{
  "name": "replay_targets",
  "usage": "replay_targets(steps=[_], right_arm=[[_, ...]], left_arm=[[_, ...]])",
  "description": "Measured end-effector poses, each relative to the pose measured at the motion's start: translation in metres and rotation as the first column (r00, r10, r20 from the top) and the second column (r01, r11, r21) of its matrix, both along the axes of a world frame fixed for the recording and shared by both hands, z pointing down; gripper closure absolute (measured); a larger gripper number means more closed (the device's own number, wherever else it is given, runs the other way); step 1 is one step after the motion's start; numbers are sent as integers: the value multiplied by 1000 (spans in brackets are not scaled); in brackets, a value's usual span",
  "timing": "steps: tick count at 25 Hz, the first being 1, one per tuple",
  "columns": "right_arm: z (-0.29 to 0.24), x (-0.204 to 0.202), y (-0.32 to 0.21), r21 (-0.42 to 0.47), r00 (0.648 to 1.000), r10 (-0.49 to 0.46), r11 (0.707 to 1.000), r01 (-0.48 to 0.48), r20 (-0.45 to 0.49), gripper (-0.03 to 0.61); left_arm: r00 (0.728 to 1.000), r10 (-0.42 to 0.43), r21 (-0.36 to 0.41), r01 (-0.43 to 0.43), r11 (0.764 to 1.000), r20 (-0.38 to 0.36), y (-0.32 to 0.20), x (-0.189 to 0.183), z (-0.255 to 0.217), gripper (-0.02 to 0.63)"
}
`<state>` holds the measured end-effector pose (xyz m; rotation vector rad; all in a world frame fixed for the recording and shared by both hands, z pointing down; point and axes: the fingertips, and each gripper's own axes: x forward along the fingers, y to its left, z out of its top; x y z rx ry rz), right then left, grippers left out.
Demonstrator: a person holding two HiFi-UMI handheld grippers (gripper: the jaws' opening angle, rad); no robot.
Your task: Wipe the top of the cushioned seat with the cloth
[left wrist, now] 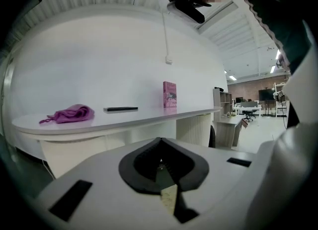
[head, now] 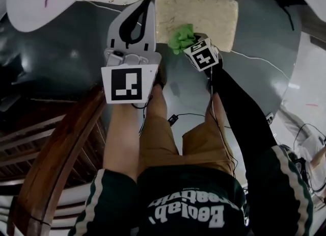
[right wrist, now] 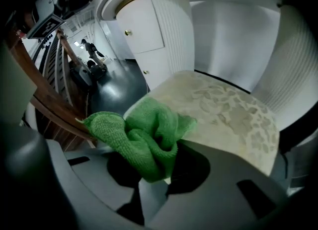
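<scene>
Cushioned seat [head: 209, 11]: square, cream with a pale leaf pattern, standing on a dark glossy floor [head: 254, 51]. All positions below are taken from this seat.

Right gripper [head: 190, 45]: at the seat's near edge, close to its near-left corner. Jaws are clamped on a bunched green microfibre cloth [head: 181, 38]. In the right gripper view the cloth [right wrist: 145, 138] bulges up out of the jaws, with one loose corner sticking out to the side away from the seat. The seat top [right wrist: 226, 115] spreads out just beyond it. The bunch overlaps the seat edge in the head view. It is probably resting on the fabric, but contact is not clear from either angle.

Left gripper [head: 136, 23]: just off the seat's left side, over the floor, tips pointing the same way as the right gripper's. In the left gripper view its jaws [left wrist: 161, 163] are closed together with nothing between them.

Beyond the seat's far-left corner: a white curved counter [left wrist: 124, 119] carrying a crumpled purple cloth [left wrist: 69, 113], a flat black object [left wrist: 120, 109] and an upright pink book [left wrist: 169, 94].

On the near-left side of the seat, well apart from it: a brown wooden railing [head: 56, 163]
</scene>
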<state>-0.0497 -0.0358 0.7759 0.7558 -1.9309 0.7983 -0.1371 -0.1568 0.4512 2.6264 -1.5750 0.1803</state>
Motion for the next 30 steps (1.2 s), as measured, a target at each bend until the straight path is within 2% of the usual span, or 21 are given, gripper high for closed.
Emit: replay_targets(steps=[6, 10, 13, 15, 19, 23, 26, 30], right_arm=[[4, 123, 12, 0, 996, 53, 999, -53, -67, 486], [8, 193, 19, -10, 988, 91, 996, -93, -123, 486], [16, 257, 37, -47, 950, 167, 982, -185, -263, 486], [18, 283, 47, -67, 931, 208, 969, -238, -300, 486], [23, 292, 58, -70, 933, 211, 968, -241, -292, 486], [23, 283, 55, -67, 933, 238, 962, -265, -271, 486], [15, 266, 37, -18, 940, 255, 964, -266, -225, 488], [-26, 249, -15, 93, 946, 272, 962, -259, -179, 488]], left_arm=[[994, 105, 24, -105, 994, -20, -7, 100, -8, 598], [990, 139, 25, -138, 990, -31, -8, 154, -7, 598], [984, 172, 23, -171, 985, -46, -2, 190, -4, 598], [981, 189, 13, -188, 982, -46, 2, 205, -1, 598], [975, 219, 10, -219, 976, -29, 5, 221, 6, 598], [974, 223, 19, -223, 975, -25, 3, 220, 2, 598], [980, 198, 14, -198, 980, -24, -1, 208, -4, 598], [987, 159, 37, -159, 987, -12, -14, 185, -29, 598]])
